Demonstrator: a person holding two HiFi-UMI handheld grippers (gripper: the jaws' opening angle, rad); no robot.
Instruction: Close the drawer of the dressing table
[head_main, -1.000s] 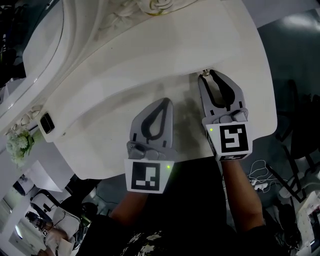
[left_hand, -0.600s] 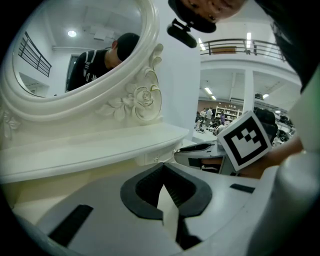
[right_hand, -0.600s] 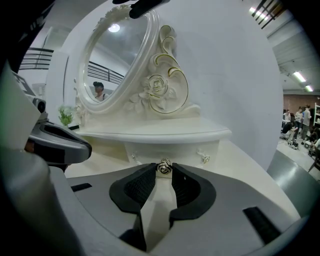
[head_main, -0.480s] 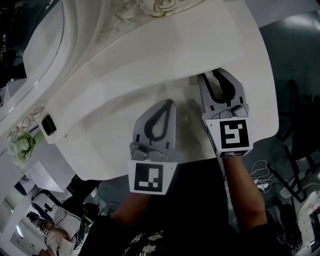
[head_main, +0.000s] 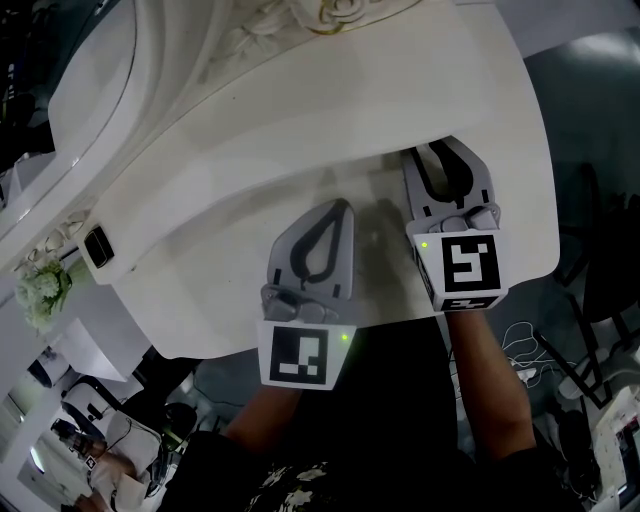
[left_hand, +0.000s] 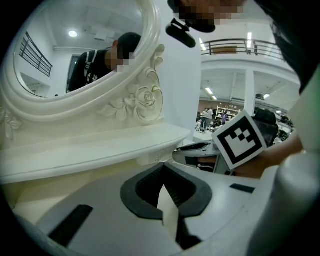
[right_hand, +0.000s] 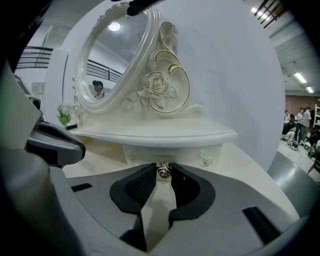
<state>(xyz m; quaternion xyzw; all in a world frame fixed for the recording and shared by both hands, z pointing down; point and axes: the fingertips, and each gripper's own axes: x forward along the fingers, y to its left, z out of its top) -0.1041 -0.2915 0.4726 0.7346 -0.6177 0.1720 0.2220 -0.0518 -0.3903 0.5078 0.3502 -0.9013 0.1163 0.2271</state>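
Dressing table (head_main: 250, 120), white, carved; oval mirror (right_hand: 117, 55) w/ carved rose (right_hand: 157, 82) at frame base; curved shelf (right_hand: 150, 132) below mirror; broad tabletop (head_main: 230, 230) in front. Drawer (right_hand: 170, 151): front panel directly under shelf lip, centre; small studs on the panel to either side; whether pushed fully home not clear. Knob (right_hand: 164, 170): rose-shaped, white and gold, mid drawer front. Right tool (right_hand: 164, 176) (head_main: 440, 152): pointed at drawer, tilted down, tips at the shelf edge in head view; jaws just been closing, now pinching the knob between the dark tip pads, gap behind the tips otherwise empty; marker cube (head_main: 468, 265) at rear, green light lit. Left tool (head_main: 338, 207) (left_hand: 162, 166): over tabletop, just beside right tool and set a little nearer the person; jaw tips together, nothing between, teardrop gap behind them empty; marker cube (head_main: 300, 353) at rear. Forearm (head_main: 485, 380) behind right tool. Small plant (head_main: 40, 290), white blooms, at the table's far left end; small dark box (head_main: 93, 245) near it on the table edge.
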